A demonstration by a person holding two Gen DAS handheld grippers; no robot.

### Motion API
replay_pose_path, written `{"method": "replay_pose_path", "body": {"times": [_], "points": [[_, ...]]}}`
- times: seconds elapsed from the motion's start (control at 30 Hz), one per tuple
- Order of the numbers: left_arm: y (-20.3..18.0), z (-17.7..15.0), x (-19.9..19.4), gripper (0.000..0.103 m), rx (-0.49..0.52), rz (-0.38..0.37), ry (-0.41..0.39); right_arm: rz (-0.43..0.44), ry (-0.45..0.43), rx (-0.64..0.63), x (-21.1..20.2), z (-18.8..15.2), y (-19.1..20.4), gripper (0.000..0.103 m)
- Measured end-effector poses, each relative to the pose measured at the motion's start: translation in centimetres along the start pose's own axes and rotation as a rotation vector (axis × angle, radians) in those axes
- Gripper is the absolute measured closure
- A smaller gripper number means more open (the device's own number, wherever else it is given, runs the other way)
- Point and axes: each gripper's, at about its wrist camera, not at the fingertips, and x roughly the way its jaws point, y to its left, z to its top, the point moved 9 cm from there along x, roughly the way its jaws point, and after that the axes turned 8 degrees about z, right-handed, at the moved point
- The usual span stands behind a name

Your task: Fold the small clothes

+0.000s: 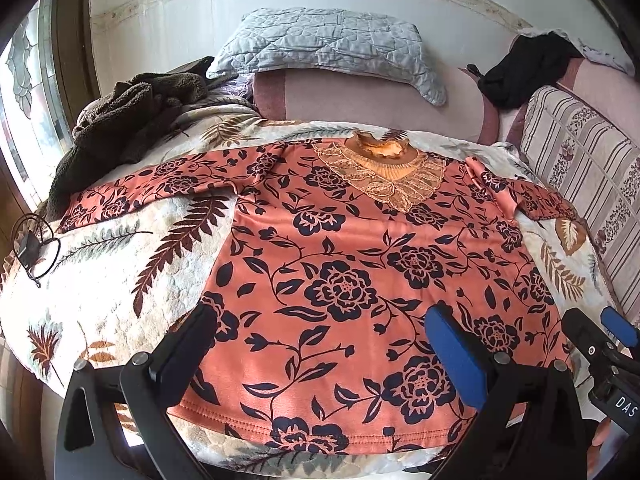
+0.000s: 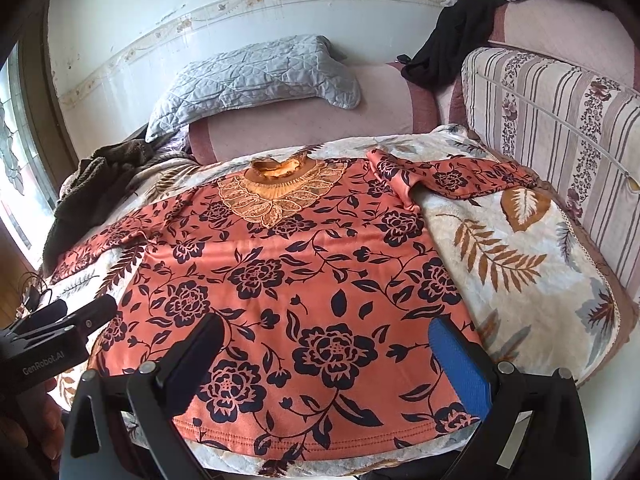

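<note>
The left gripper (image 1: 324,328) sits nearest the lens, its two fingers spread wide and angled down over the hem of the floral top (image 1: 360,280), with nothing between them. The right gripper (image 2: 328,336) hangs the same way in its own view, jaws fully apart and empty, above the hem toward the garment's right side. Each gripper shows in the other's camera: the right one at 4 o'clock in the left wrist view, the left one at 8 o'clock in the right wrist view.

The orange top with dark flowers lies face up and spread flat on a leaf-patterned blanket (image 1: 120,280), collar (image 1: 380,148) toward 12 o'clock, hem toward 6 o'clock. One sleeve stretches out to 9 o'clock; the other reaches toward 3 o'clock, ending beside a striped cushion (image 2: 560,140). A grey quilted pillow (image 1: 328,44) rests beyond the collar at 12 o'clock. A brown fleece garment (image 1: 120,128) is heaped at 10 o'clock, and a black garment (image 1: 524,68) lies at 2 o'clock. A black cable (image 1: 32,248) coils at 9 o'clock on the blanket's edge.
</note>
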Motion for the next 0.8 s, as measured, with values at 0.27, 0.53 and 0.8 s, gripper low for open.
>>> {"method": "replay_pose_path", "body": {"times": [0.27,0.53,0.8], "points": [[0.04,0.22,0.20,0.000,0.003,-0.002,-0.004,0.003,-0.007,0.007,0.13,0.14,-0.14,0.000],[-0.14,0.13,0.39,0.000,0.005,-0.006,0.003,0.011,0.006,0.027,0.25,0.17,-0.06,0.000],[-0.39,0.26,0.85,0.000,0.009,-0.020,0.001,0.017,-0.039,0.014,0.61,0.74,-0.28,0.000]]}}
